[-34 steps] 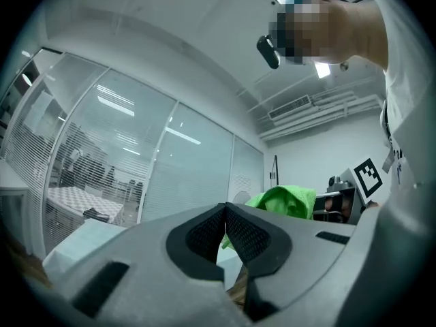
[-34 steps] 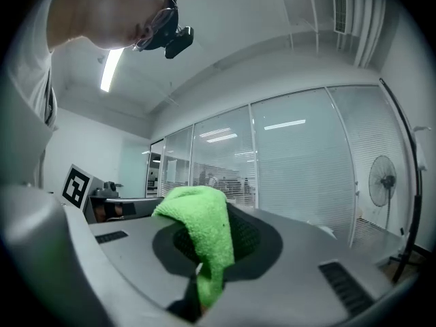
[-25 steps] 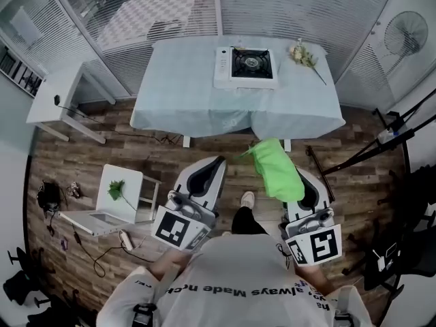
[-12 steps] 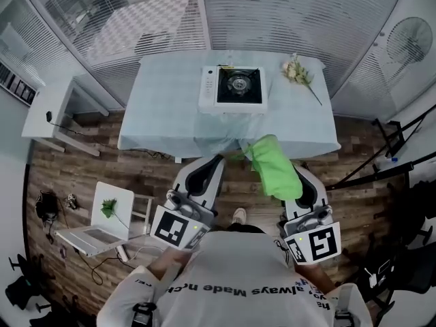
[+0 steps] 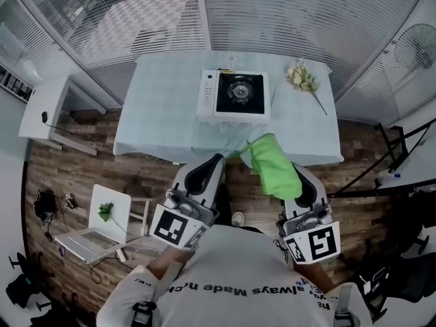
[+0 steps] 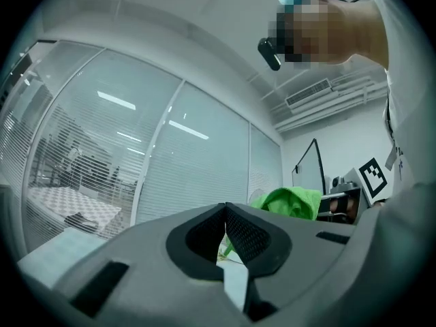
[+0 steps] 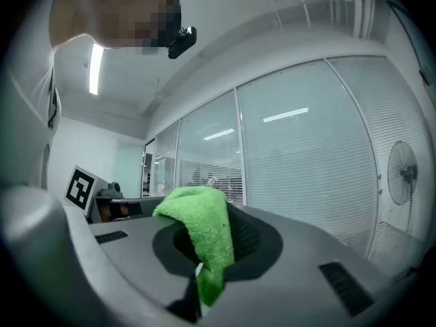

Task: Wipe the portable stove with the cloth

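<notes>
The cloth is bright green and fuzzy, bunched into a thick fold. The right gripper is clamped on it: in the right gripper view the fold stands up from between the jaws and drapes over their left side. In the head view the cloth is held in the air at the desk's near edge, apart from the stove.

The stove stands toward the middle of the pale-covered desk. It has a white body, a black top with a round burner in the middle, and a white control strip on its left side. No brand can be read on it at this size. A sprig of pale flowers lies to its right, well apart.

The left gripper has its jaws together with nothing between them, held low beside the right one.

The person's white shirt carries a line of print, seen upside down; "Always Made" seems legible, the rest not.
</notes>
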